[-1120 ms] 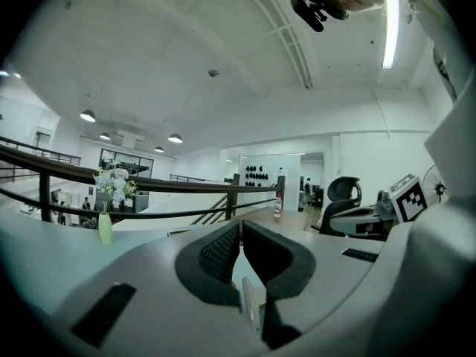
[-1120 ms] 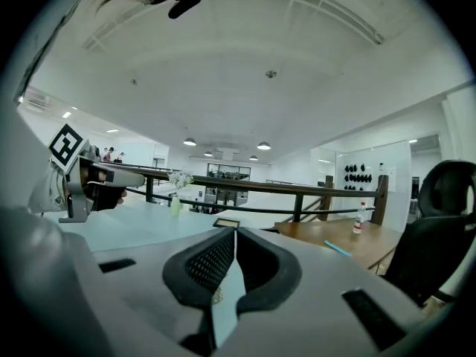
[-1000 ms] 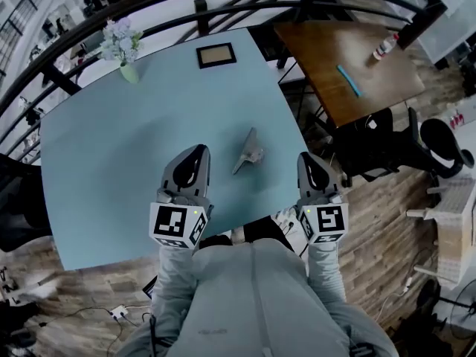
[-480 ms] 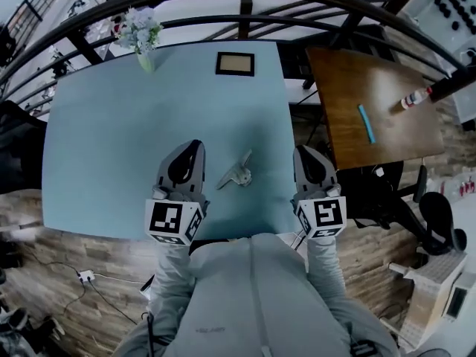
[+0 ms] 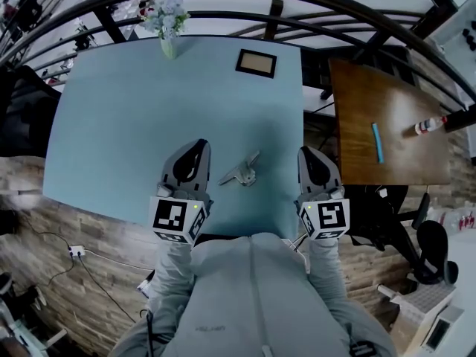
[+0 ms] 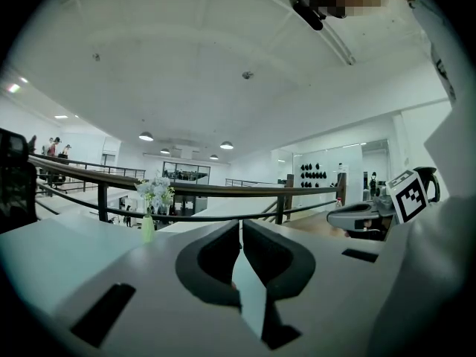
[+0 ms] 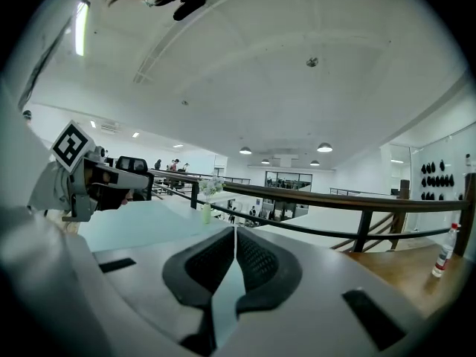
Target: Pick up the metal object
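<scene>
Pointing forward side by side at the near edge of the worktop [image 5: 126, 110], the left gripper [image 5: 195, 149] and right gripper [image 5: 309, 153] each have jaws pressed together on nothing, with the metal object [image 5: 242, 174] lying on the worktop between them.

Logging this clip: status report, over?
Left gripper shut, empty. Right gripper shut, empty. Metal object lies on table between them, untouched. Path clear.

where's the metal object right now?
Head view: the metal object lies on the blue table near its front edge, between the left gripper and the right gripper, touching neither.
</scene>
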The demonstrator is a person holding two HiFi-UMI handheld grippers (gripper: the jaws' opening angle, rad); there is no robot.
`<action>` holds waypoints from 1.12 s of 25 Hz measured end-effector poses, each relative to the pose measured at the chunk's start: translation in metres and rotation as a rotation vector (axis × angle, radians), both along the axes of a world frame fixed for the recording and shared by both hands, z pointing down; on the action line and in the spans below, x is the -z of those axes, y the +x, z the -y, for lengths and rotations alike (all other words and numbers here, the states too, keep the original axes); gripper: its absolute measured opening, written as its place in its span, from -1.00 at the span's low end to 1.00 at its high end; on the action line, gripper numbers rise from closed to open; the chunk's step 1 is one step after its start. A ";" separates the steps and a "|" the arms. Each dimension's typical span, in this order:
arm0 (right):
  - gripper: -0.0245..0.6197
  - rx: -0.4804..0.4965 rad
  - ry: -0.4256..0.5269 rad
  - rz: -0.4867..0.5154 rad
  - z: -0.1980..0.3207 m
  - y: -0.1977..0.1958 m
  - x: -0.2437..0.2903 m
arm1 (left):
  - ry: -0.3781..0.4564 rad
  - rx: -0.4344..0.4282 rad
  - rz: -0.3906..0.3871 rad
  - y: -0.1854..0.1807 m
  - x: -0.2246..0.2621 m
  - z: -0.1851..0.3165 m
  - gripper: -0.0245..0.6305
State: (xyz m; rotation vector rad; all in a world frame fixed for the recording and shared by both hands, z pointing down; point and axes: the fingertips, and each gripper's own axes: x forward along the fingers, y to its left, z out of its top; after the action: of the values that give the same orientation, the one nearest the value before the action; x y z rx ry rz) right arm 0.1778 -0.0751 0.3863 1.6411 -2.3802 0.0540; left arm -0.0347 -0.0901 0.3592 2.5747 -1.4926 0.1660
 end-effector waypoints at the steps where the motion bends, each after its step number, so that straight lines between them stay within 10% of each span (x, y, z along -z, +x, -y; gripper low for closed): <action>1: -0.85 0.001 0.000 -0.001 0.000 0.000 -0.001 | 0.002 -0.003 0.001 0.001 0.000 0.000 -0.81; 20: -0.84 0.136 -0.023 -0.030 0.001 -0.032 -0.014 | -0.009 -0.009 -0.011 -0.010 -0.009 -0.001 -0.81; 28: -0.44 0.196 -0.066 -0.022 0.002 -0.045 -0.023 | -0.018 -0.003 -0.009 -0.016 -0.012 -0.001 -0.81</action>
State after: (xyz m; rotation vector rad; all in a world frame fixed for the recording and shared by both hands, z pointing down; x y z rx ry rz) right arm 0.1332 -0.0772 0.4094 1.3655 -2.4815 0.0777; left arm -0.0506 -0.0895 0.3708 2.5609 -1.4773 0.1670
